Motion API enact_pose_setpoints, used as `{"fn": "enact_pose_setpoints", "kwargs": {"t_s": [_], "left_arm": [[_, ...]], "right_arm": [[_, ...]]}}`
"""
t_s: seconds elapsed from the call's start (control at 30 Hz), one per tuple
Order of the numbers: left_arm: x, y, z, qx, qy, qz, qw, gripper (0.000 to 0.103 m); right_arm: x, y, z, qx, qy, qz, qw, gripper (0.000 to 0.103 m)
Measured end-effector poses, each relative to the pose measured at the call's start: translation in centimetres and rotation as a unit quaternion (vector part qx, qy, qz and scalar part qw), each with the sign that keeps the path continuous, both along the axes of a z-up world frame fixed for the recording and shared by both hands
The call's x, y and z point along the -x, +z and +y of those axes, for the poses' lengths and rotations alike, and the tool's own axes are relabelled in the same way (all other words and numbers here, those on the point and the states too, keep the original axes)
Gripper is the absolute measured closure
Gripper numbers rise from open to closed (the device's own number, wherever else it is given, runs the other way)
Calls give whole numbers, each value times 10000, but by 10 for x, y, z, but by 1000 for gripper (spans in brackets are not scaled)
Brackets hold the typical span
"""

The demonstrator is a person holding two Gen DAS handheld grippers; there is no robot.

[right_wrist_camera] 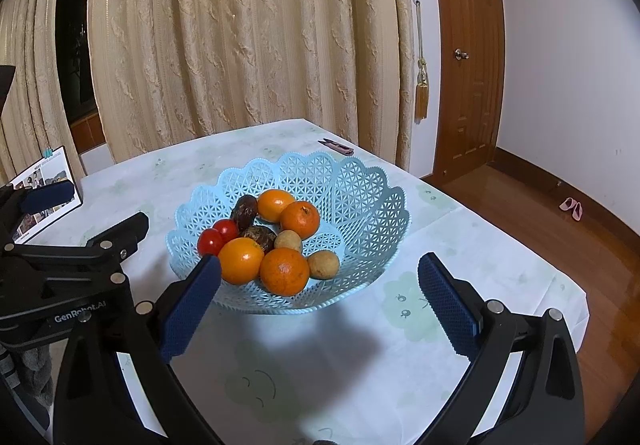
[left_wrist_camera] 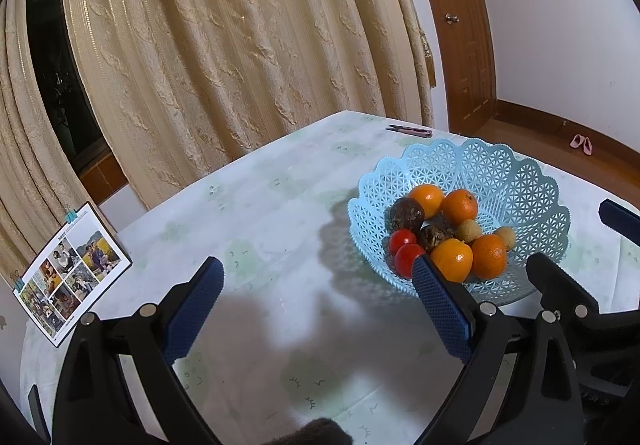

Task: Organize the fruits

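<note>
My left gripper (left_wrist_camera: 318, 309) and right gripper (right_wrist_camera: 320, 309) both gape wide, holding nothing. The fruits (right_wrist_camera: 272, 241) (oranges, tomatoes, darker ones) sit piled in the blue basket (right_wrist_camera: 360, 185), mid-table, just beyond my right fingers.

left gripper (left_wrist_camera: 318, 309): fingers spread wide, empty | right gripper (right_wrist_camera: 320, 303): fingers spread wide, empty

Pale-blue lattice basket (right_wrist_camera: 360, 181) (oranges (right_wrist_camera: 284, 271) inside)
</note>
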State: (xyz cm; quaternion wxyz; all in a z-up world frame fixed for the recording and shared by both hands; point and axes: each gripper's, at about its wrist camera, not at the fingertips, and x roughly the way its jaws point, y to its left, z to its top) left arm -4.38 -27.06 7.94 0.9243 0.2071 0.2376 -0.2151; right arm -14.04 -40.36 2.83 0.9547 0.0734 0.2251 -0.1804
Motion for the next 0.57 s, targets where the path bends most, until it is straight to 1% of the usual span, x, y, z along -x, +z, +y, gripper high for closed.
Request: {"fn": "enact_pose_setpoints", "kwargs": {"t_s": [0.33,0.47,0.57], "left_arm": [[0,0,2,14,24,-26,10000,9],[-5,-2,14,31,168,156,9997,9],[-10,-8,34,-9,367,329,9988,9]], "right_arm": [[1,0,1,3,41,-21,10000,3],[-1,-1,8,-17,120,-7,9999,3],[-3,-3,19,-60,309,63,9995,3]]}}
